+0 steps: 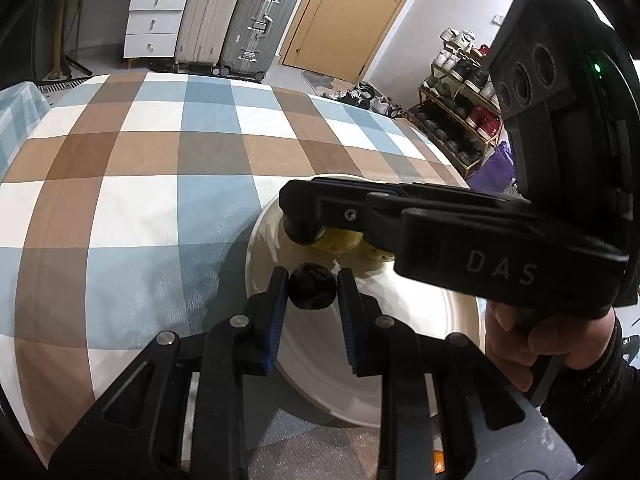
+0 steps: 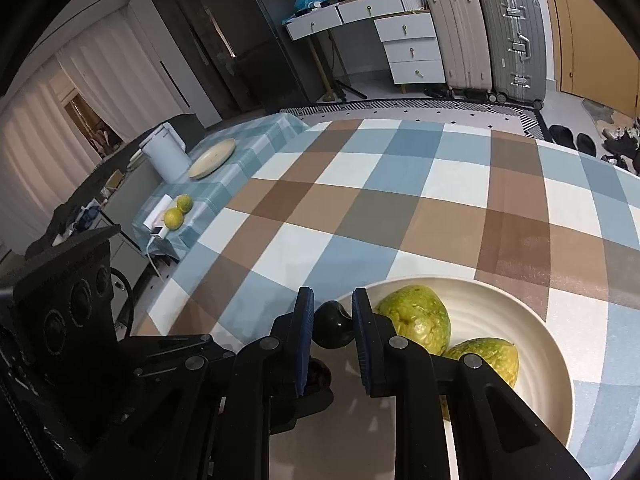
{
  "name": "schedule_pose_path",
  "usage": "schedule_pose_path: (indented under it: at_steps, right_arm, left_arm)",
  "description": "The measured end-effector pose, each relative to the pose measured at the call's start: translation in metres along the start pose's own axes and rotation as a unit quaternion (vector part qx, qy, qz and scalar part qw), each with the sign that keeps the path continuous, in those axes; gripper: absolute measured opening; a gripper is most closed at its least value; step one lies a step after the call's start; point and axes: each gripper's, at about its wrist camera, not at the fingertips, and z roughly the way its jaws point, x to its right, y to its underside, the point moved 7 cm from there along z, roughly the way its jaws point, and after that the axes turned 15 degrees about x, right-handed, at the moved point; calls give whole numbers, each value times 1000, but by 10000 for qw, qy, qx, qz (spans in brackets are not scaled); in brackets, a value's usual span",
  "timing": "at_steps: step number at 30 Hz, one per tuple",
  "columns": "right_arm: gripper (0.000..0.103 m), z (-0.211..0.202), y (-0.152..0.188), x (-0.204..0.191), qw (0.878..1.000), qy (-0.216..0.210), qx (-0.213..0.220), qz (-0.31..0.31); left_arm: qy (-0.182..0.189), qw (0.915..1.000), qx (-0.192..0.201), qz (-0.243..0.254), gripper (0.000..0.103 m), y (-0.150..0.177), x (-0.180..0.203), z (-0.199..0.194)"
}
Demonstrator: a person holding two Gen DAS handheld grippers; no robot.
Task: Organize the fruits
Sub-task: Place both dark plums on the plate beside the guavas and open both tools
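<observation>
Right wrist view is showing two green fruits (image 2: 416, 318) already lying in the cream plate (image 2: 532, 316) just right of the right gripper (image 2: 332, 326), which is clamping a dark fruit (image 2: 334, 330) over the rim, while the left gripper (image 1: 312, 286) is gripping another dark fruit (image 1: 312, 286) above the plate, both awaiting placement.
</observation>
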Motion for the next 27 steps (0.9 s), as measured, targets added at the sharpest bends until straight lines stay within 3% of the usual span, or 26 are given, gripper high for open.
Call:
schedule_pose_path:
  at_steps: [9,14,23,25,26,27]
  right_arm:
    - [22,-12,-5,4,9998,89,148,90]
    - [29,-39,-13,2,9988,66,470,99]
    - [49,-121,-15,9,9909,208,1284,343]
    - [54,-140,-11,8,9888,245,1435,342]
    - [57,-149,-8,7,9877,263,1506,336]
    - [68,-161,-3,6,9860,281,1613,322]
  left_arm:
    - [-126,9999,-13,16,22,-1,-1,-5]
    - [-228,9997,51,53,23,-3,3,-19]
    - [-406,9986,300,184,43,-5,26,-62]
    - [-450,9980,379,232,52,-5,34,-76]
    - [-472,9976,439,269,54,-5,39,-83]
    - [-498,9970,495,310,59,-5,44,-90]
